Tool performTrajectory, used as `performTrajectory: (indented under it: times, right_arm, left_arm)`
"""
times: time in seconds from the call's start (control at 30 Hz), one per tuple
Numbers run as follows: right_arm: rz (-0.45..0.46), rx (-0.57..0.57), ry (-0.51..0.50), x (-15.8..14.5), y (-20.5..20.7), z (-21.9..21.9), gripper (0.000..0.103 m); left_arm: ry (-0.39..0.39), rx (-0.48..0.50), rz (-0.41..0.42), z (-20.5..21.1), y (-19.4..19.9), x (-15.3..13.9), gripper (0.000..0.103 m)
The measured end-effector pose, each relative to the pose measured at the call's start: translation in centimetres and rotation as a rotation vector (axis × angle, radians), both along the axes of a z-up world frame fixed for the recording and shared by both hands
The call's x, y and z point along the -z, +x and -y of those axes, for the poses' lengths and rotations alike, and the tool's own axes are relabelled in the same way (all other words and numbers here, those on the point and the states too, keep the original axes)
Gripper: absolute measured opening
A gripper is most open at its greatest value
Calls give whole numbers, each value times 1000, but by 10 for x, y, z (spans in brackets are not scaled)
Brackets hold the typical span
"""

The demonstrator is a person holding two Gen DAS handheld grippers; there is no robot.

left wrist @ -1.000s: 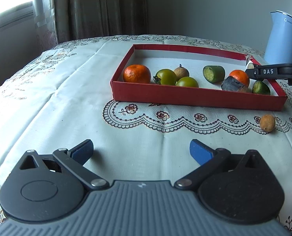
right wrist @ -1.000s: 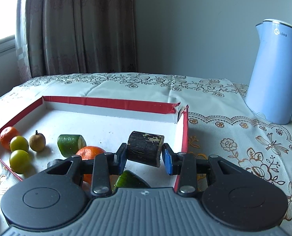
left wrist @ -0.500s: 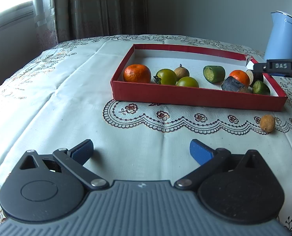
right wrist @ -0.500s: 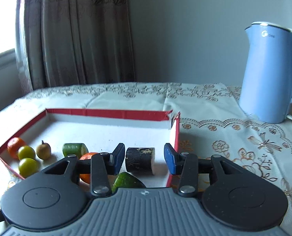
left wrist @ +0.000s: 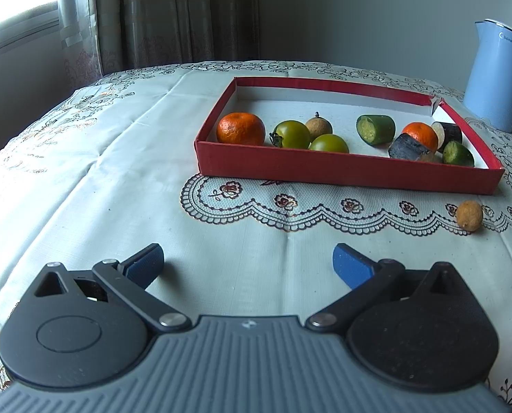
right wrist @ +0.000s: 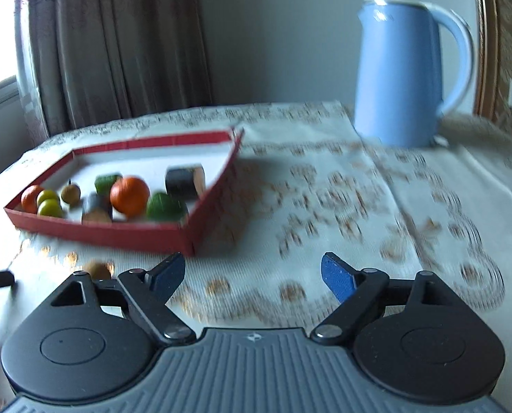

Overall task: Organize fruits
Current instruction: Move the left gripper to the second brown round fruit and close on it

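Observation:
A red tray (left wrist: 342, 172) on the tablecloth holds two oranges (left wrist: 241, 128), green fruits (left wrist: 292, 134), a brown longan (left wrist: 319, 126), green cucumber pieces (left wrist: 375, 129) and two dark cylinder pieces, one (left wrist: 448, 133) at its right wall. A small brown fruit (left wrist: 469, 215) lies on the cloth in front of the tray's right corner. My left gripper (left wrist: 247, 265) is open and empty, low over the cloth. My right gripper (right wrist: 252, 273) is open and empty, pulled back right of the tray (right wrist: 200, 227); the dark piece (right wrist: 184, 180) lies inside it.
A blue electric kettle (right wrist: 400, 75) stands at the back right of the table, also in the left wrist view (left wrist: 497, 75). Curtains and a window are behind the table. The small brown fruit (right wrist: 97, 270) lies just left of my right gripper.
My right gripper opened, let go of the dark cylinder piece in the tray's right end, and pulled back to the right out of the tray. The left gripper has not moved.

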State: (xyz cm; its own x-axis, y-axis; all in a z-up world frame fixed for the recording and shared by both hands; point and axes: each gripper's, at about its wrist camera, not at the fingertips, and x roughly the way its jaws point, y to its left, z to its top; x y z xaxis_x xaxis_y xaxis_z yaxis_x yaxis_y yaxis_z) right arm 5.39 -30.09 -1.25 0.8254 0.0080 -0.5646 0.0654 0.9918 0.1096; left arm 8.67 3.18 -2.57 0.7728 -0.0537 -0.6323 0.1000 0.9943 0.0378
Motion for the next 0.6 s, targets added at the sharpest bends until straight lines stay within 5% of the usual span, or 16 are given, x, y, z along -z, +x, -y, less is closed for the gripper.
performTrajectory:
  times: [0.33,0.6]
  right_arm:
    - [-99,32,-24,11,-9,4,101]
    - [-127,26,-84,14,-5,-6,103]
  left_arm:
    - [1,-2,1,0,-1,0,103]
    - [69,-15,32,16,-9,-6,103]
